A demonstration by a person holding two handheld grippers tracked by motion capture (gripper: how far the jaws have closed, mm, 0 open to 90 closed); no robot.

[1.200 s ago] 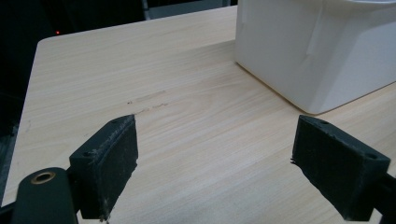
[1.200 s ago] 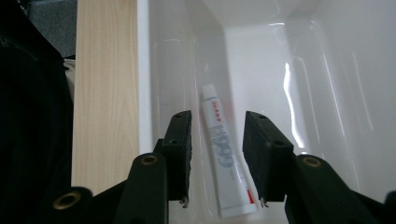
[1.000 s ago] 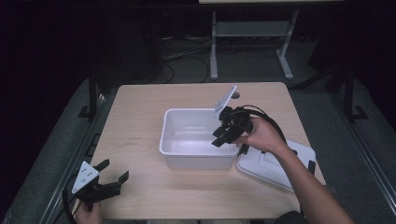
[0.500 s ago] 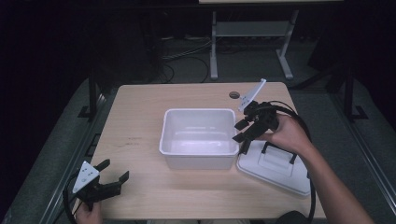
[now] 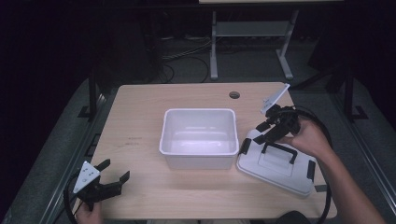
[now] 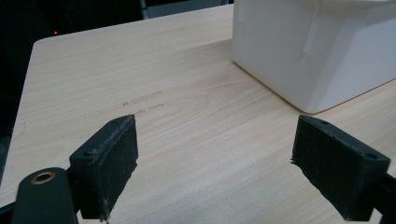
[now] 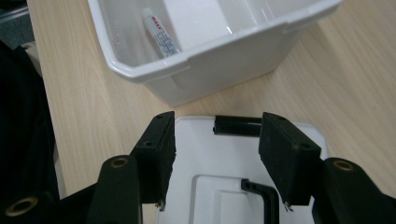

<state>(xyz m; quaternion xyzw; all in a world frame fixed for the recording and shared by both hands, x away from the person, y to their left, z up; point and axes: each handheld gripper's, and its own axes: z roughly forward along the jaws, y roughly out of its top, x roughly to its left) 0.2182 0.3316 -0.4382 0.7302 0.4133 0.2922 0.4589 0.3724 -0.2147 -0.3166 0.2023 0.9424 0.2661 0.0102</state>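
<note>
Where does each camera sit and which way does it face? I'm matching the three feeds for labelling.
High view: above the person's side, facing forward and down on the wooden table; forearms, left gripper and right gripper show.
Left gripper view: rides the left gripper, looking across the table toward the white bin; its open jaws show.
Right gripper view: rides the right gripper, looking down over the white lid toward the bin; its open jaws show.
Shared: all three show the bin.

Light wood table (image 5: 140,121), white bin (image 5: 198,137), white lid (image 5: 275,163) beside it
</note>
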